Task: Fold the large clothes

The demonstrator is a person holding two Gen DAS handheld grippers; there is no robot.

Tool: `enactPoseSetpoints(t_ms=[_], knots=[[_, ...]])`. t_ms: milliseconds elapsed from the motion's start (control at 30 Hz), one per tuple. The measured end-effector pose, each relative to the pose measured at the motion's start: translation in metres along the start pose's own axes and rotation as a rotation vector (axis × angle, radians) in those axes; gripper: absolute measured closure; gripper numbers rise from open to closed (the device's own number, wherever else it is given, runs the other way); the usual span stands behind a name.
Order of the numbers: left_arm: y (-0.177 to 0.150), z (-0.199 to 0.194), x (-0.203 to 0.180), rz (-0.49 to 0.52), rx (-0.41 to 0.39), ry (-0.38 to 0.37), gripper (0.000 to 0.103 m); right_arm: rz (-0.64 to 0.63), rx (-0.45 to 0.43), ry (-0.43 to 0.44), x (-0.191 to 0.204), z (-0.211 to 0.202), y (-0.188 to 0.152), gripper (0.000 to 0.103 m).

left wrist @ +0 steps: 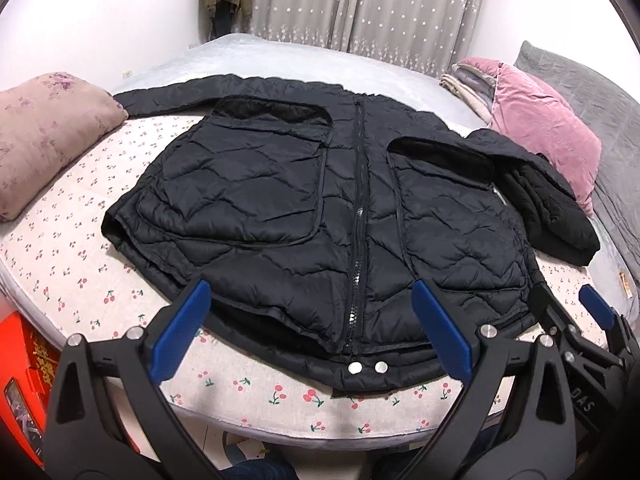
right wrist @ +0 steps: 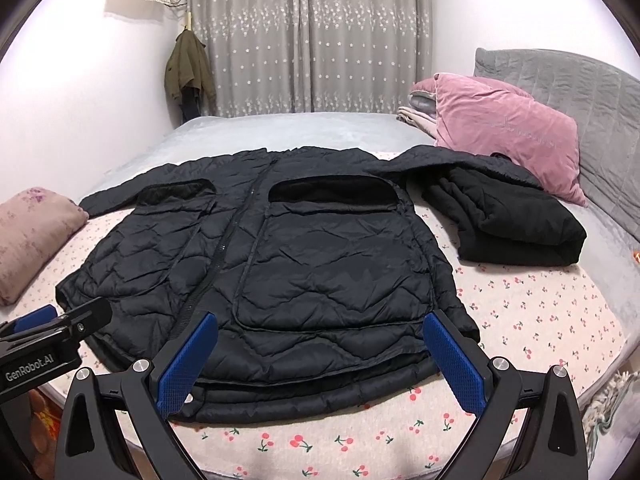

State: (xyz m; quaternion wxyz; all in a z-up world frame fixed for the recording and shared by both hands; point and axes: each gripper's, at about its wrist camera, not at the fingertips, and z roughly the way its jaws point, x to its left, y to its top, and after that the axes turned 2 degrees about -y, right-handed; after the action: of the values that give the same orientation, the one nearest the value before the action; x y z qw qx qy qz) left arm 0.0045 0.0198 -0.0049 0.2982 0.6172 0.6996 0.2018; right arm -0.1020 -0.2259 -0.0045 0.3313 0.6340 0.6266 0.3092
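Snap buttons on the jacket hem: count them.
2 show: one snap and another snap side by side below the zipper, at the jacket hem. Others may be hidden.

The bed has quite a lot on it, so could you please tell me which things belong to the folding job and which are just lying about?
For the job:
- black quilted coat, spread flat
- left tongs, open
- right tongs, open
- folded black garment, possibly already done

Lying about:
- pink pillow
- mauve floral pillow
- olive jacket, hanging
- curtains

The left gripper [left wrist: 310, 320] hovers with its blue-padded fingers [left wrist: 182, 320] spread wide, gripping nothing. The right gripper [right wrist: 320, 356], just to its right, likewise hangs with fingers [right wrist: 454, 364] splayed apart.
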Motion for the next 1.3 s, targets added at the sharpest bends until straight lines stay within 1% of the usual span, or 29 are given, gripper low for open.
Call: enactPoseSetpoints(t_ms=[133, 200, 300, 367, 433, 533, 633, 700, 767, 800, 867, 900, 933, 967, 1000, 1033, 1100, 1167, 1233, 1267, 1300], knots=[[0.003, 0.005, 0.006, -0.02, -0.006, -0.029, 0.003, -0.031, 0.032, -0.028, 0.0, 0.009, 0.0, 0.0], [0.005, 0.009, 0.012, -0.038, 0.001, -0.036, 0.003, -0.028, 0.055, -0.025, 0.0, 0.016, 0.0, 0.0], [0.006, 0.01, 0.019, -0.064, -0.004, -0.051, 0.003, -0.048, 0.062, -0.052, -0.001, 0.023, 0.001, 0.0], [0.006, 0.011, 0.021, -0.062, -0.01, -0.042, 0.003, -0.061, 0.067, -0.062, 0.0, 0.025, 0.001, 0.0], [0.007, 0.013, 0.024, -0.061, -0.01, -0.035, 0.003, -0.057, 0.055, -0.054, 0.0, 0.026, 0.001, 0.0], [0.008, 0.016, 0.033, -0.07, 0.005, -0.048, 0.003, -0.061, 0.062, -0.051, 0.002, 0.028, 0.002, 0.0], [0.01, 0.019, 0.046, -0.074, 0.013, -0.027, 0.003, -0.071, 0.075, -0.058, 0.003, 0.035, 0.002, 0.0], [0.014, 0.02, 0.061, -0.091, 0.004, 0.016, 0.003, -0.063, 0.105, -0.025, -0.004, 0.042, 0.004, 0.0], [0.021, 0.022, 0.086, -0.133, 0.007, 0.073, 0.003, 0.002, 0.141, 0.012, -0.022, 0.052, 0.008, 0.0], [0.023, 0.024, 0.096, -0.155, 0.019, 0.084, 0.006, 0.053, 0.16, 0.034, -0.035, 0.058, 0.01, 0.0], [0.027, 0.032, 0.123, -0.232, 0.047, 0.076, 0.009, 0.208, 0.231, 0.087, -0.072, 0.074, 0.011, 0.0], [0.028, 0.036, 0.133, -0.258, 0.052, 0.067, 0.01, 0.304, 0.272, 0.11, -0.094, 0.083, 0.01, 0.0], [0.029, 0.041, 0.142, -0.278, 0.063, 0.065, 0.011, 0.369, 0.301, 0.127, -0.107, 0.089, 0.008, 0.0], [0.032, 0.049, 0.152, -0.304, 0.094, 0.064, 0.015, 0.424, 0.331, 0.148, -0.119, 0.094, 0.006, 0.0], [0.033, 0.053, 0.158, -0.315, 0.102, 0.069, 0.019, 0.467, 0.358, 0.17, -0.128, 0.098, 0.004, 0.0], [0.036, 0.059, 0.165, -0.329, 0.118, 0.08, 0.02, 0.513, 0.362, 0.193, -0.139, 0.104, 0.003, 0.0], [0.042, 0.071, 0.178, -0.352, 0.133, 0.076, 0.02, 0.556, 0.381, 0.19, -0.148, 0.11, 0.0, 0.0], [0.047, 0.088, 0.187, -0.366, 0.173, 0.084, 0.023, 0.569, 0.403, 0.194, -0.15, 0.116, -0.002, 0.001], [0.05, 0.107, 0.193, -0.375, 0.23, 0.107, 0.031, 0.554, 0.431, 0.191, -0.145, 0.122, -0.004, 0.005], [0.05, 0.116, 0.195, -0.388, 0.249, 0.113, 0.038, 0.542, 0.456, 0.19, -0.142, 0.128, -0.005, 0.006], [0.049, 0.118, 0.195, -0.388, 0.247, 0.119, 0.039, 0.541, 0.471, 0.194, -0.143, 0.133, -0.006, 0.01]])
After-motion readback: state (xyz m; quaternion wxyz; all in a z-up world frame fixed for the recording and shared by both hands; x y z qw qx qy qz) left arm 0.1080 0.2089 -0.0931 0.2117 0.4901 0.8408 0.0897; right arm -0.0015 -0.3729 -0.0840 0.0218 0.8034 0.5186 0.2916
